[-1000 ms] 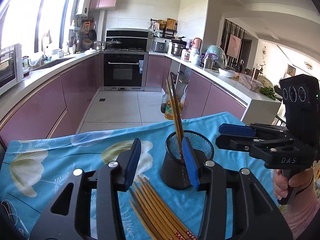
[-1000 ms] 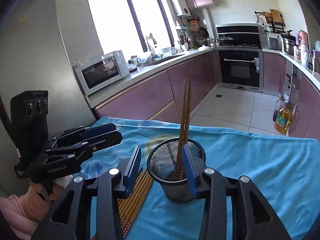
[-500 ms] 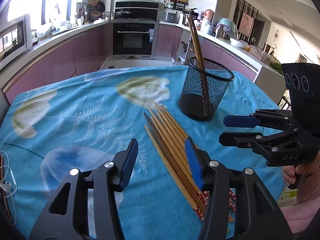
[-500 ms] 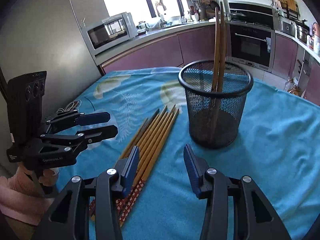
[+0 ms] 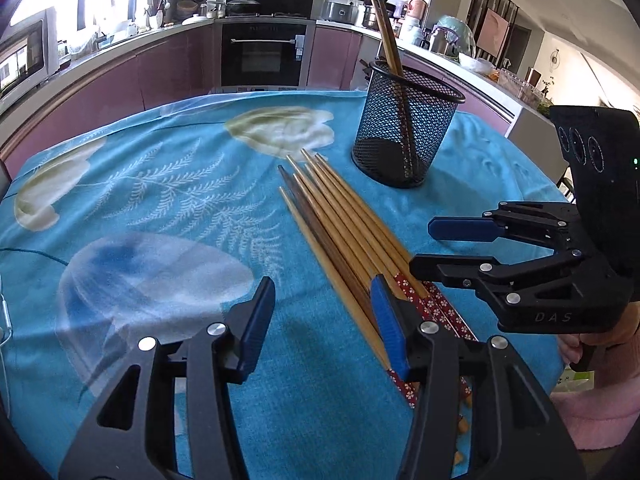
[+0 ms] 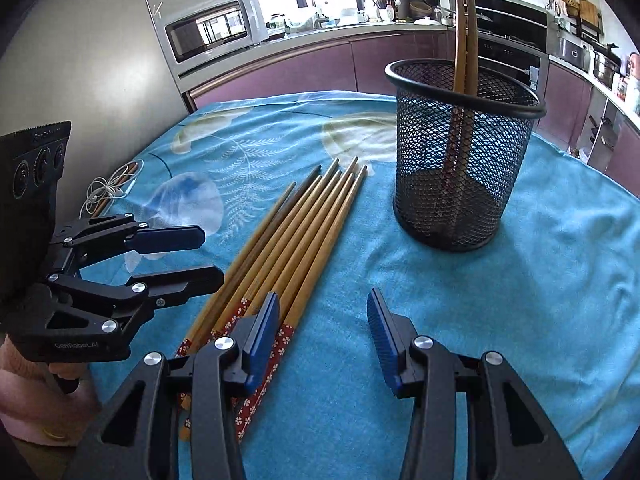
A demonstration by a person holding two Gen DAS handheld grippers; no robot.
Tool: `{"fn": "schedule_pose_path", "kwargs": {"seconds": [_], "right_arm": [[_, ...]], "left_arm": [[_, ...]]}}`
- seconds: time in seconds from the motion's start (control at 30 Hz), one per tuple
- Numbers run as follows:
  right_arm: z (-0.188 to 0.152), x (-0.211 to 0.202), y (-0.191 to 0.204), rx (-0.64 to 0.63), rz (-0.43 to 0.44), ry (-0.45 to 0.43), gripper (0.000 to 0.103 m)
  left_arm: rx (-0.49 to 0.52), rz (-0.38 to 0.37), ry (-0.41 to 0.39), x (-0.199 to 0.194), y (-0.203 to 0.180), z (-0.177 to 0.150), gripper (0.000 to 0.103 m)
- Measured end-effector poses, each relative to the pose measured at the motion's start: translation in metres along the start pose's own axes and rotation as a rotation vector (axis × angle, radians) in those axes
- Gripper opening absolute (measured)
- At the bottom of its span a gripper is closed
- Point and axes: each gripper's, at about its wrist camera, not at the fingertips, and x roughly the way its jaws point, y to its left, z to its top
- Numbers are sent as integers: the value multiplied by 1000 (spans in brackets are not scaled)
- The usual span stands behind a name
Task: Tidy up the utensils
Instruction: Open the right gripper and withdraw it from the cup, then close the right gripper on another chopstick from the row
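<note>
Wooden chopsticks lie bundled on the tabletop beside the mesh cup, which already holds two. They look light, stiff and smooth, liable to roll; grasp one near its patterned thick end. Left claw and right claw both hover half-open and empty, each with one finger at the bundle's near end.
</note>
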Motion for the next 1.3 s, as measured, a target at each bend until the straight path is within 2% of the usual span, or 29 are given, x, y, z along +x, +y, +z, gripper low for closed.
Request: {"fn": "schedule_pose_path", "kwargs": {"seconds": [0.3, 1.0, 1.17, 1.23, 1.3], "right_arm": [[-1, 2, 3, -18, -35, -1, 44], [-1, 5, -1, -17, -77, 13, 39], [0, 7, 1, -19, -82, 10, 39], [0, 7, 1, -19, -83, 10, 39], [1, 7, 1, -23, -88, 11, 39]], "left_arm": [[13, 10, 38, 7, -4, -1, 50], [37, 41, 61, 8, -3, -2, 47], [36, 58, 58, 10, -4, 1, 43], [40, 65, 63, 12, -2, 1, 34], [50, 77, 65, 13, -2, 2, 30]]}}
